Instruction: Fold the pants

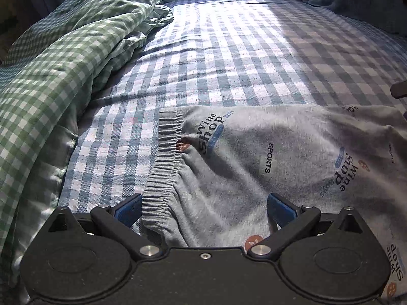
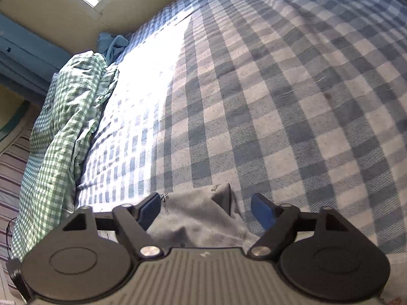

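— So where are the grey printed pants (image 1: 267,157) lying?
— Flat on the blue checked bedsheet (image 1: 229,50), elastic waistband (image 1: 162,167) to the left, beside the rumpled green gingham duvet (image 1: 63,63).
— And the left gripper (image 1: 203,208)?
— Its jaws stand wide apart over the waistband corner; one blue pad (image 1: 129,208) sits on the sheet side, the other on the cloth. Nothing is pinched.
— The right gripper (image 2: 206,211)?
— Partly spread, with a raised fold of the pants (image 2: 198,216) between the fingers (image 2: 262,211). The pads look clear of the cloth, so no grip.
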